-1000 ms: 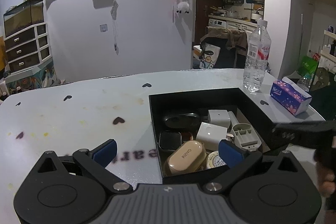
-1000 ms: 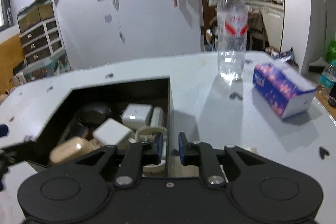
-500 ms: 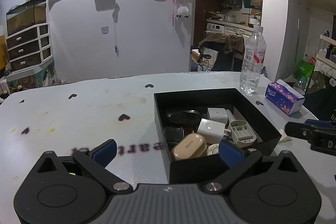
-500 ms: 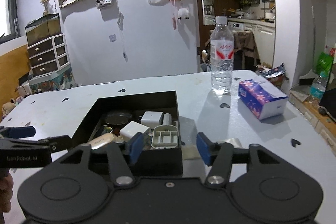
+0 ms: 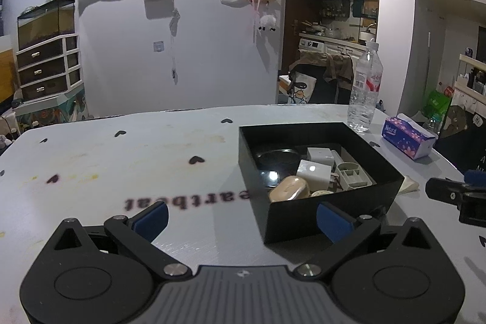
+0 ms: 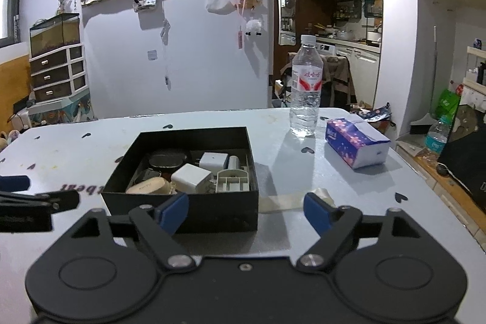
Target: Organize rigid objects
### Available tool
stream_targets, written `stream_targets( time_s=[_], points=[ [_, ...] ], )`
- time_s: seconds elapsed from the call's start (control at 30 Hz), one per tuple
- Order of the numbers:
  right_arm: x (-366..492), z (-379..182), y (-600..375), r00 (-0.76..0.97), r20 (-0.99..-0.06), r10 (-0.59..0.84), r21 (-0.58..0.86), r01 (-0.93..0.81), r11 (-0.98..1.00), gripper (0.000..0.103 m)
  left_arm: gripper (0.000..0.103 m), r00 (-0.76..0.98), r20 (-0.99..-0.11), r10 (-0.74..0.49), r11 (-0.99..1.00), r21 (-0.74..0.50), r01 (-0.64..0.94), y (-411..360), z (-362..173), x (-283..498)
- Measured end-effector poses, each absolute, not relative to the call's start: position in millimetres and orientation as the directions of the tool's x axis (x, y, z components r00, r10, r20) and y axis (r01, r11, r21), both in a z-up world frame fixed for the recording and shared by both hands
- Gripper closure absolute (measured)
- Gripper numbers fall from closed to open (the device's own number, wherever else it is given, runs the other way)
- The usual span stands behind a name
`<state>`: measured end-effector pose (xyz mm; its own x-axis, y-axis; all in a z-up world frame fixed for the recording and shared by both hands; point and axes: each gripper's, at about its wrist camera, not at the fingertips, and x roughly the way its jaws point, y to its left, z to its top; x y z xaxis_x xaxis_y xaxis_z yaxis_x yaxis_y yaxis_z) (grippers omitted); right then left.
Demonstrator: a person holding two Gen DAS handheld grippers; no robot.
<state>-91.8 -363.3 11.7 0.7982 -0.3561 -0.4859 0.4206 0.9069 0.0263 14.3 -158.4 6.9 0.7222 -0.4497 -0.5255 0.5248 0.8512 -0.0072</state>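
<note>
The black box (image 6: 182, 214) sits at centre frame on the counter (image 6: 303, 172), holding small rigid items: 2 white chargers (image 6: 191, 178), a beige case (image 6: 148, 186). Left tongs (image 5: 241, 219) stand wide, empty. Right tongs (image 6: 244, 213) are opening, nothing between them. Items likely light, hard, slippery; grip flat sides.

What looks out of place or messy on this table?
Items in the black box lie jumbled, the white adapters tilted against each other. A loose beige scrap lies flat on the table beside the box. Nothing is spilled.
</note>
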Motion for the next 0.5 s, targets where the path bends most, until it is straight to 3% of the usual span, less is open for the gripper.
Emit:
stream_targets(
  time_s=[0.07,0.23,0.5],
  points=[
    [-93.8,9.1,-360.9,0.797,-0.492,-0.350,0.028,0.417,0.909,0.009,0.000,0.726,-0.526,-0.443,0.856,-0.007,0.517,-152.4,6.2,13.5],
    [-100.6,5.3,-352.2,0.803,-0.483,-0.348,0.031,0.413,0.910,0.004,0.000,0.728,-0.532,-0.433,0.860,-0.002,0.510,-141.9,1.9,11.1],
    [-107.8,4.4,-344.9,0.804,-0.471,-0.363,0.020,0.421,0.907,0.001,0.000,0.723,-0.534,-0.438,0.853,0.006,0.521,-136.1,-2.5,5.5]
  ],
)
